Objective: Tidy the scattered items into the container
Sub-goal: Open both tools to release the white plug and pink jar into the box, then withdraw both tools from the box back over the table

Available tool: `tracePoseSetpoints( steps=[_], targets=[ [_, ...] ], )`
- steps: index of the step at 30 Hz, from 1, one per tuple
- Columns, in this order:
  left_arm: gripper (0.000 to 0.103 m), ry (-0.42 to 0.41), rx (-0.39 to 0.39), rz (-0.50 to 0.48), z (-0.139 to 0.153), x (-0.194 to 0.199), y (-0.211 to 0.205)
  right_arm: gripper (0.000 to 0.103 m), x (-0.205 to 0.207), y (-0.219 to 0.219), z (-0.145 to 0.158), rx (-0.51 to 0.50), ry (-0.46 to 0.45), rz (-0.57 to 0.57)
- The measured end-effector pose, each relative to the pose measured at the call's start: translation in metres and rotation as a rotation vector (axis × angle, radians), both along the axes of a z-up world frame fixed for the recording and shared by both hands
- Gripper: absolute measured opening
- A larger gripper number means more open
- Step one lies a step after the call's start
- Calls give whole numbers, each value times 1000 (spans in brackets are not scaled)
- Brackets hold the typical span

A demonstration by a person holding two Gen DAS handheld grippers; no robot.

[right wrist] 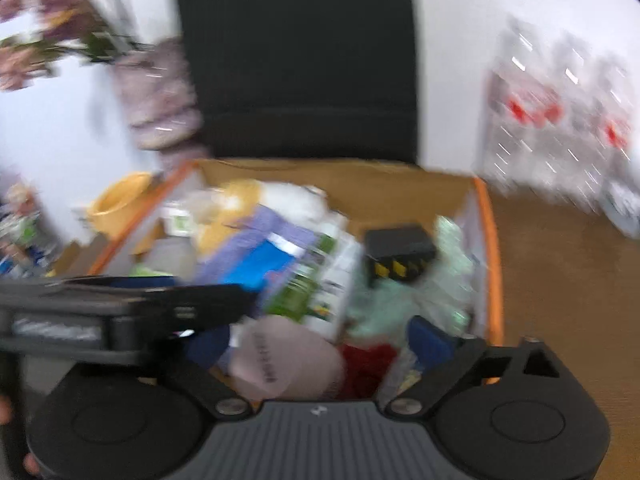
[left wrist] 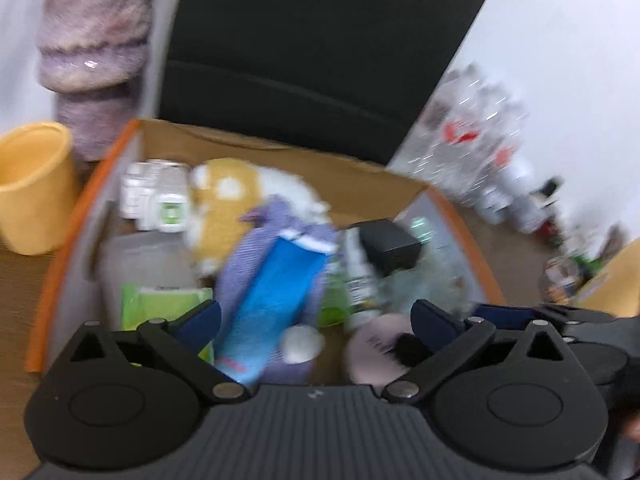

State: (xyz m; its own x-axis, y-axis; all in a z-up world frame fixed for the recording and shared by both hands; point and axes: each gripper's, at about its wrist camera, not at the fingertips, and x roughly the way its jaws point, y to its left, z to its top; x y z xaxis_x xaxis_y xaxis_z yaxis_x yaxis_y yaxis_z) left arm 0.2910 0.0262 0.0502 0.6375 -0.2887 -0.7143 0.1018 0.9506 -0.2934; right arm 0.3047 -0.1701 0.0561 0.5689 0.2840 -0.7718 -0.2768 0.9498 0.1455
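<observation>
1. The left gripper (left wrist: 316, 316) points steeply down into the cardboard box (left wrist: 280, 152) from the near side. Its jaws stand wide and nothing is between the blue pads (left wrist: 200, 320); the things below lie loose in the box.
2. The right gripper (right wrist: 320, 340) also tilts down over the same box (right wrist: 360, 176), near its right front corner. Its jaws are wide too, and they grip nothing.
3. The two grippers are close together: in the right wrist view the body of the left gripper (right wrist: 120, 308) crosses the left side of the picture, just beside the right one.
4. Inside the box lie a blue packet (left wrist: 276, 300) on a purple cloth (left wrist: 280, 216), a yellow and white soft toy (left wrist: 236, 188), a black box (left wrist: 388, 244), a white bottle with green label (right wrist: 320, 284) and a pink round thing (right wrist: 284, 360).
5. A yellow cup (left wrist: 32, 184) stands outside the box, just beside its left wall, on the brown table (right wrist: 560, 280).
6. Both pictures are blurred, so small details cannot be read
</observation>
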Motion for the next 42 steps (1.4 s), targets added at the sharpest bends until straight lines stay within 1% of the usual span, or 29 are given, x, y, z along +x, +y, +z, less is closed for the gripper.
tracePoseSetpoints(
  steps=[2, 3, 4, 5, 6, 9, 12, 17, 20, 21, 23, 26, 29, 31, 35, 39, 42],
  targets=[
    [103, 51, 86, 36, 4, 1, 0, 101, 6, 4, -3, -65, 72, -53],
    [103, 83, 125, 54, 6, 1, 1, 103, 9, 7, -3, -99, 103, -42],
    [103, 105, 150, 56, 8, 0, 2, 103, 12, 12, -3, -133, 132, -23],
    [103, 112, 161, 52, 9, -1, 4, 103, 13, 16, -2, -158, 152, -2],
    [103, 117, 160, 54, 11, -2, 7, 103, 12, 17, -1, -174, 153, 2],
    [103, 138, 154, 64, 15, -2, 14, 103, 8, 18, 5, -197, 167, -44],
    [103, 155, 154, 47, 20, -2, 14, 103, 3, 11, 15, -181, 175, -83],
    [103, 138, 184, 8, 28, -7, 2, 103, -1, -8, 20, -87, 212, -139],
    [103, 130, 200, 4, 29, -9, -3, 102, -2, -10, 21, -72, 219, -147],
    [103, 133, 217, 14, 28, -9, -3, 102, -3, -10, 22, -75, 219, -149],
    [103, 137, 270, 42, 28, -8, -5, 102, -4, -10, 24, -74, 218, -143],
    [103, 136, 284, 49, 28, -9, -5, 102, -6, -11, 27, -58, 218, -127],
    [103, 137, 264, 17, 27, -9, -8, 102, -9, -10, 31, -50, 212, -110],
    [103, 154, 277, 11, 22, -7, -10, 102, -11, -8, 31, -55, 212, -95],
    [103, 165, 311, 26, 19, -7, -11, 102, -12, -7, 31, -61, 216, -91],
    [103, 158, 302, 46, 25, -9, -9, 102, -14, -8, 34, -54, 209, -92],
    [103, 147, 234, 59, 32, -19, -2, 102, -24, -11, 44, -39, 178, -98]
  ],
)
